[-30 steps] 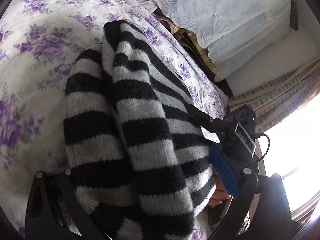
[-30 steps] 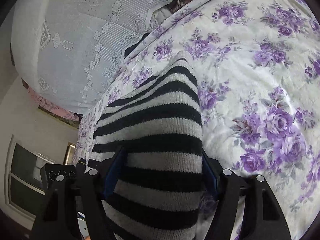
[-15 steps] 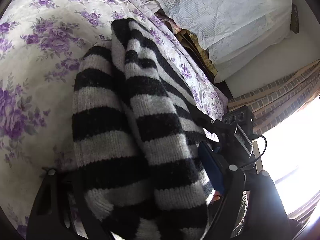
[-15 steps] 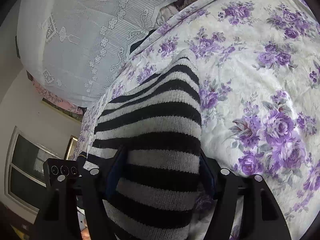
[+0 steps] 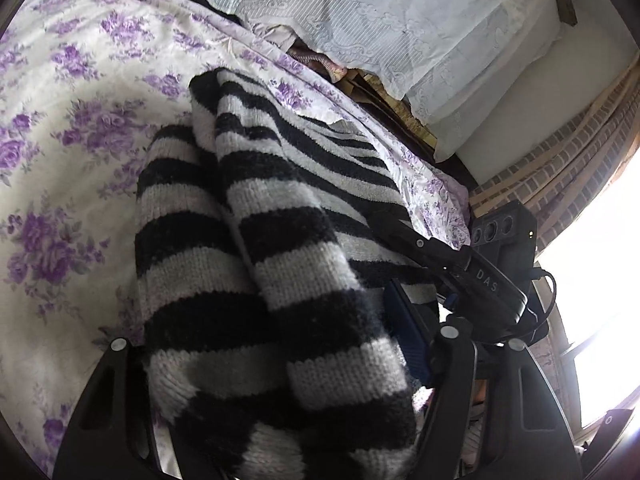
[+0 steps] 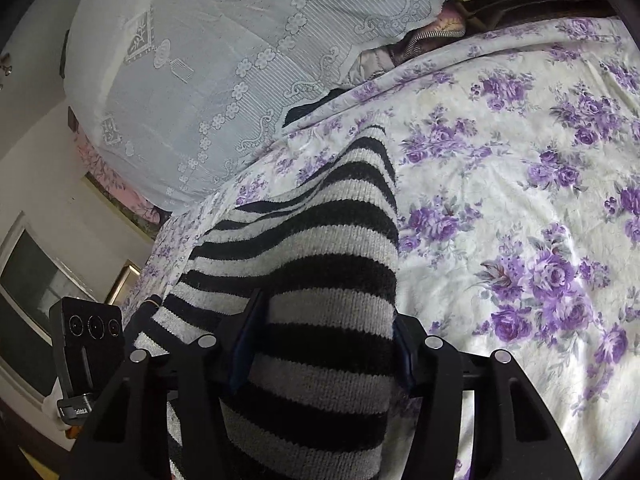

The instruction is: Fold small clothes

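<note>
Lying along the near edge of the bed, the black-and-grey striped knitted sweater (image 5: 256,248) is stretching away over the white bedsheet printed with purple flowers (image 5: 72,128), toward the far edge where a pale lace-patterned cover (image 5: 420,20) is draping a bulky pile. The left gripper (image 5: 276,344) is holding a thick bunched fold of the sweater: its jaws have just been closing, and the blue pad of one finger (image 5: 404,332) is pressing into the knit on one side, while the other finger is sitting against the fabric's opposite edge. The right gripper (image 6: 324,336) is clamping another part of the same sweater, its jaws also having just been closing, with both blue pads (image 6: 244,344) squeezing a striped fold between them. In the left wrist view the right gripper's black body is showing beside the sweater near the bed's edge, with a bright window behind it. In the right wrist view the left gripper's black camera block (image 6: 90,328) is showing at the lower left, just beside the sweater.
</note>
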